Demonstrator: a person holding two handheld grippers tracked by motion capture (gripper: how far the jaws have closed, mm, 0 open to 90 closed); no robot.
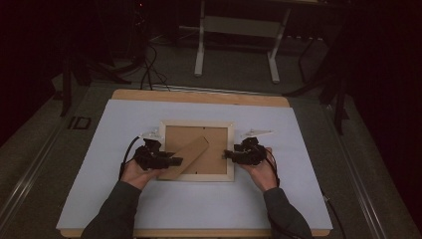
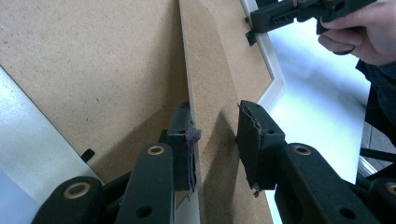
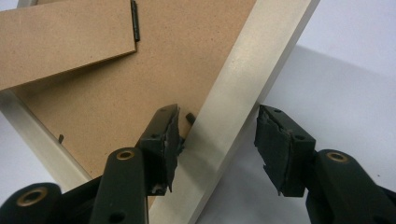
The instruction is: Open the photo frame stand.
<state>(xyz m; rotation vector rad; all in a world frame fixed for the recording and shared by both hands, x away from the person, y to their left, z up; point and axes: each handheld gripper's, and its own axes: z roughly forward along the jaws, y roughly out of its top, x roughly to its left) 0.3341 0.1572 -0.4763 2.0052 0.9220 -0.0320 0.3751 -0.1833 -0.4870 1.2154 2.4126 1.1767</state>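
I see a picture frame (image 1: 197,151) lying face down in the middle of the white mat (image 1: 124,209) on the table. Its brown back (image 1: 211,149) is up, and the stand (image 1: 188,158), a flat brown flap, lifts off the back toward my left. My left gripper (image 1: 174,161) is at the loose end of the stand. In the left gripper view the stand (image 2: 205,93) sits between the jaws, one pad touches it and the other pad is a little way off, so I do not hold it yet. My right gripper (image 1: 228,154) is at the right side of the frame. In the right gripper view the pale rail (image 3: 243,93) runs between the jaws, and both pads stand wide of it, so it holds nothing. I think the frame is light and stiff, and there may be glass under it, so I must not drop it or bend it. The stand looks thin and hangs on a small hinge (image 3: 135,21), so it could snap if I pull hard. The rail looks smooth and may slip. I would hold the rail in its middle to keep the frame still, and pinch the stand near its loose end, softly.
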